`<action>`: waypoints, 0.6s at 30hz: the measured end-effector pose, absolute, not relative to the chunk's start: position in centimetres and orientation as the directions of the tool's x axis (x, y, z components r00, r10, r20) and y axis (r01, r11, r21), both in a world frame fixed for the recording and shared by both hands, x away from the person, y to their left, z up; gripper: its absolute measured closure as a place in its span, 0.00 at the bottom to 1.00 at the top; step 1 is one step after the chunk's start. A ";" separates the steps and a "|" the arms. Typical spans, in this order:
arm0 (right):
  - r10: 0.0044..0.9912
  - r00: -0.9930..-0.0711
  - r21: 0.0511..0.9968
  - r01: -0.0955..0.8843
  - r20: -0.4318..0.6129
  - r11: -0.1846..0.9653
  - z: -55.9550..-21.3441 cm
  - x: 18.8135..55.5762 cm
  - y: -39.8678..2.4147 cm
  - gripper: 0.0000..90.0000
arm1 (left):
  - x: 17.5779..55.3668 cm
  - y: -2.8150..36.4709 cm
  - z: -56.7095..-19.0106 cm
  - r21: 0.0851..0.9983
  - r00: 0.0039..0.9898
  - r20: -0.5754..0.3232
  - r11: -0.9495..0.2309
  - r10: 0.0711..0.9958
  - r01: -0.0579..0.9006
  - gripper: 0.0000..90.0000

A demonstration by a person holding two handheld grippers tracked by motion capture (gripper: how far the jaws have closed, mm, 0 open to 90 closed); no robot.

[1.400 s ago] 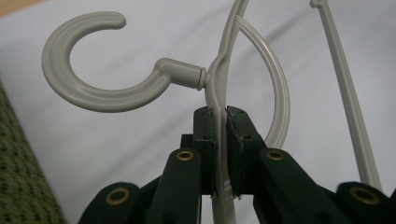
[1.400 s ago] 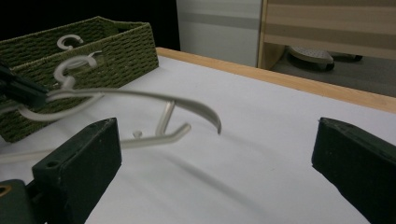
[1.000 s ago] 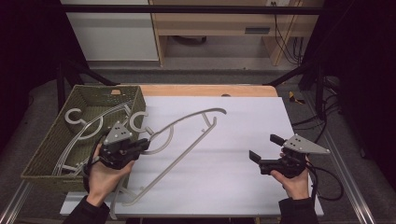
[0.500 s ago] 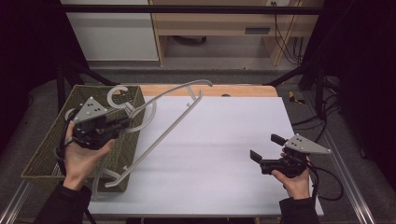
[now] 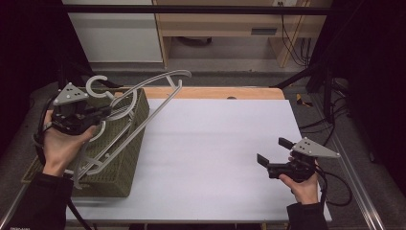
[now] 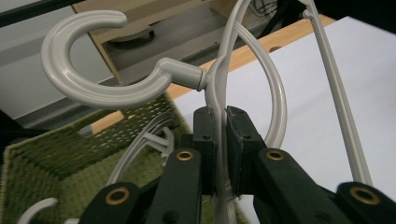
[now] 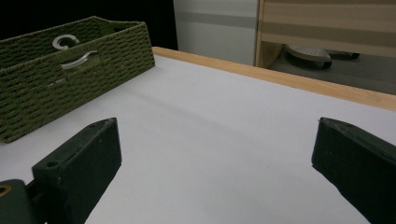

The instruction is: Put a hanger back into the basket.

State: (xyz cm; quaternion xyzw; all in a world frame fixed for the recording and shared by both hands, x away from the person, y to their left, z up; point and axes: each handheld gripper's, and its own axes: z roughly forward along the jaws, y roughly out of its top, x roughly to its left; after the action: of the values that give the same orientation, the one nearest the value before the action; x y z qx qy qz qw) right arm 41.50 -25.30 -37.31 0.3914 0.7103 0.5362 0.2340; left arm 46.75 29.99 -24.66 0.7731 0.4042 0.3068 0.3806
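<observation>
Over the worktop's left edge: the left claw [image 5: 107,113] is clamping the grey hanger [image 5: 143,98] just below its hook, lifting it tilted above the green woven basket [image 5: 125,158].
Basket: it is sitting at the worktop's [image 5: 215,153] left edge, holding more grey hangers.
Near the right front corner: the right claw [image 5: 272,152] is hovering with jaws spread wide, gripping nothing.
</observation>
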 end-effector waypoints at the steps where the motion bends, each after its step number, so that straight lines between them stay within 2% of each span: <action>1: 0.807 -0.585 0.945 0.304 0.087 0.119 -37.3 41.5 -25.3 0.02 | 46.8 30.3 -24.7 0.833 0.485 0.173 -0.390 0.857 0.393 0.92; 9: 0.807 -0.585 0.941 0.314 0.085 0.129 -37.5 41.6 -24.9 0.02 | 47.6 33.7 -25.0 0.838 0.415 0.187 -0.365 0.891 0.406 0.92; 18: 0.809 -0.581 0.941 0.314 0.084 0.128 -37.5 41.7 -24.9 0.02 | 48.4 36.5 -25.2 0.840 0.392 0.208 -0.369 0.896 0.397 0.92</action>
State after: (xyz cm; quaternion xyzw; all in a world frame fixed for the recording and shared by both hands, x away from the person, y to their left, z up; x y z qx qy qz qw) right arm 41.72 -24.86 -37.52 0.3934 0.7138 0.5303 0.2336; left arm 48.36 36.54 -25.18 0.7520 0.4297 0.3452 0.3616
